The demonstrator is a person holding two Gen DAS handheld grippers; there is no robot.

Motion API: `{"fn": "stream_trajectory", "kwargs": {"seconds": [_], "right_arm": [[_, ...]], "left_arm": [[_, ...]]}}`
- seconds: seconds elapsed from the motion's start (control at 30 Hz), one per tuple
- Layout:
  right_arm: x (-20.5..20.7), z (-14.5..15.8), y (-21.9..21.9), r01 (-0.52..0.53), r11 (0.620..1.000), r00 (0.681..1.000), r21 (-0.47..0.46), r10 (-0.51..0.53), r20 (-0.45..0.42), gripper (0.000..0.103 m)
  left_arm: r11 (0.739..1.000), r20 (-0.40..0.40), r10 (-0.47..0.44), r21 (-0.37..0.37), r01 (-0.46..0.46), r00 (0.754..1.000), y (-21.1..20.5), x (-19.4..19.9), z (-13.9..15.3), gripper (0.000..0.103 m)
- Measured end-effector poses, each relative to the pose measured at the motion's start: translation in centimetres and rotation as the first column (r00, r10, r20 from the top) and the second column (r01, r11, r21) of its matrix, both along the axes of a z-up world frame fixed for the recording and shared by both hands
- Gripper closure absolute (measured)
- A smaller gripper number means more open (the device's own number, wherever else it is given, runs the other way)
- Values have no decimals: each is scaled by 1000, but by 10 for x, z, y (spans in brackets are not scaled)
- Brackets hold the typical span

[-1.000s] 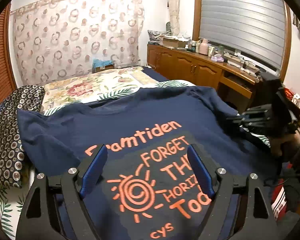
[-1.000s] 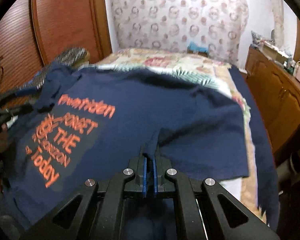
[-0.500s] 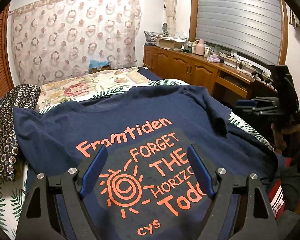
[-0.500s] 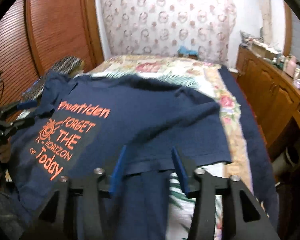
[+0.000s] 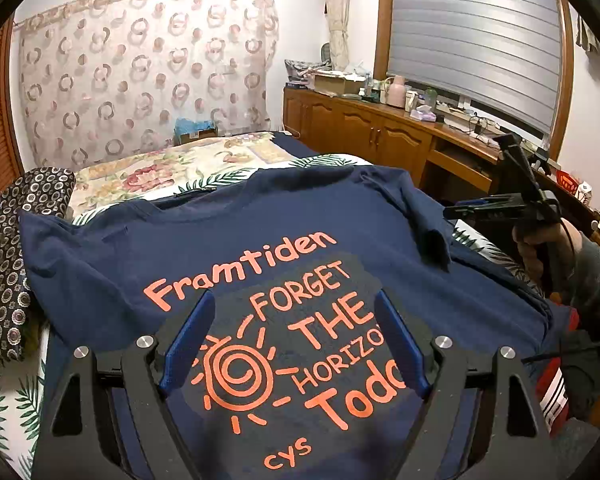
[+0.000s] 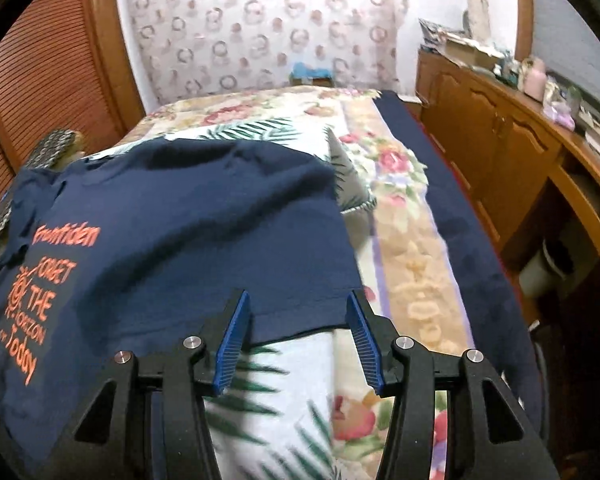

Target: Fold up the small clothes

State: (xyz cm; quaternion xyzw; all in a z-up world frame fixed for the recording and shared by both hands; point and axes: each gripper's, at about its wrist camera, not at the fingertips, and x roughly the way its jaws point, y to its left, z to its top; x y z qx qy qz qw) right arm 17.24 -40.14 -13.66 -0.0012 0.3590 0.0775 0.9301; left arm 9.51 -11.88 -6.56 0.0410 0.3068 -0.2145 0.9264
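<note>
A navy T-shirt [image 5: 260, 224] with orange print lies face up on the bed, collar at the far end; it also shows in the right wrist view [image 6: 188, 224]. Its right sleeve [image 5: 430, 220] is folded in over the body. My left gripper [image 5: 294, 340] is open and empty, hovering above the sun print. My right gripper [image 6: 298, 334] is open and empty, just off the shirt's right edge above the bedspread; it also shows at the right of the left wrist view [image 5: 484, 208].
The bed [image 6: 396, 240] has a floral and palm-leaf cover with a navy border. A patterned dark pillow [image 5: 8, 248] lies at the left. Wooden cabinets [image 6: 496, 140] with clutter on top run along the right. A slatted wooden door [image 6: 48, 72] stands at the left.
My right gripper was shut on the sleeve, carried it over the body, then opened and drew back to the right. My left gripper stayed open and shifted slightly.
</note>
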Motion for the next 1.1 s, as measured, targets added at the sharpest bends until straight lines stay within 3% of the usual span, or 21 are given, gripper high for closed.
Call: {"fn": "stream_trajectory", "kwargs": {"seconds": [0.17, 0.23, 0.3, 0.37, 0.43, 0.57, 0.7, 0.9, 1.1], "right_arm": [[15, 7, -13, 1, 997, 999, 71, 1, -32, 53], [15, 9, -14, -16, 997, 1000, 74, 17, -15, 75], [13, 9, -8, -28, 999, 1000, 35, 28, 6, 79], [11, 9, -6, -26, 1000, 999, -5, 27, 19, 92], [11, 8, -5, -27, 999, 999, -33, 28, 20, 98], [9, 11, -2, -35, 998, 998, -53, 38, 45, 99], [-5, 35, 19, -78, 995, 987, -60, 85, 133, 99], [-21, 75, 83, -229, 969, 943, -96, 245, 224, 99], [-18, 89, 150, -329, 929, 902, -168, 362, 236, 99]], "left_arm": [[1000, -5, -1, -1, 1, 1000, 1, 0, -1, 20], [1000, -6, 0, -1, 0, 1000, 1, 0, -2, 20], [1000, -6, 0, 0, 0, 1000, 1, 0, -2, 20], [1000, -5, 1, -1, -1, 1000, 2, 0, -2, 20], [1000, -4, 0, -2, 0, 1000, 2, 0, -2, 20], [1000, 2, 11, -1, -11, 1000, 6, 0, -2, 20], [1000, 6, 28, -9, -28, 1000, 14, 0, 0, 20], [998, 17, 53, -22, -52, 998, 26, 0, 4, 20], [997, 16, 77, -26, -77, 997, 37, -1, 3, 20]]}}
